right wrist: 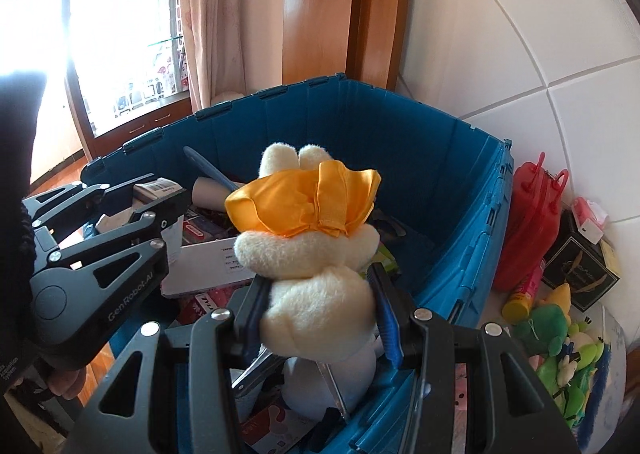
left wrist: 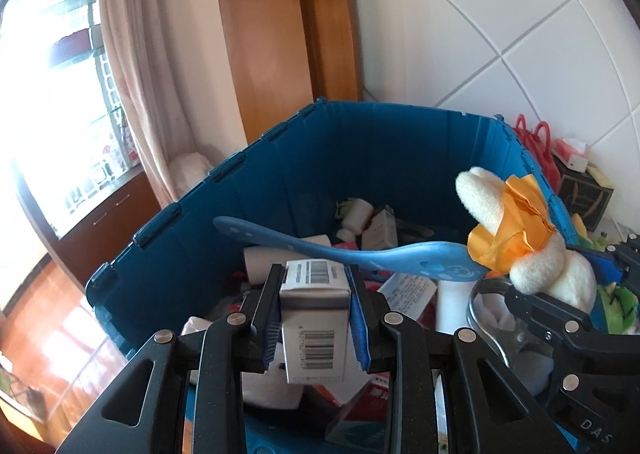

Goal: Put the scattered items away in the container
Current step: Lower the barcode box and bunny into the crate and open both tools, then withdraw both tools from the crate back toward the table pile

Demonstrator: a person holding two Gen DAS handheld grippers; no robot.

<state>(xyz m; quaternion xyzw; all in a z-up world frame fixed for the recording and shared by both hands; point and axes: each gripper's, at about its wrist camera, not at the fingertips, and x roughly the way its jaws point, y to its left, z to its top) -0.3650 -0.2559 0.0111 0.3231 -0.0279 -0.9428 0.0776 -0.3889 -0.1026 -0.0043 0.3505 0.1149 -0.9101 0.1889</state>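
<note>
A blue plastic crate point(left wrist: 192, 222) point(right wrist: 452, 182) holds several boxes, papers and a blue shoehorn-like paddle point(left wrist: 320, 250). My left gripper point(left wrist: 314, 318) is shut on a small white barcoded box point(left wrist: 314, 334) and holds it above the crate's inside; it also shows at the left of the right wrist view point(right wrist: 160, 210). My right gripper point(right wrist: 320, 314) is shut on a cream plush rabbit point(right wrist: 316, 294) with an orange hat point(right wrist: 308, 202), held over the crate. The rabbit shows at the right of the left wrist view point(left wrist: 552, 266).
Right of the crate lie a red plastic case point(right wrist: 528, 226), a black box point(right wrist: 580, 266), a yellow tube point(right wrist: 520, 298) and green plush toys point(right wrist: 568, 342) against a white tiled wall. A curtain point(left wrist: 136, 66), a wooden panel and a bright window stand behind.
</note>
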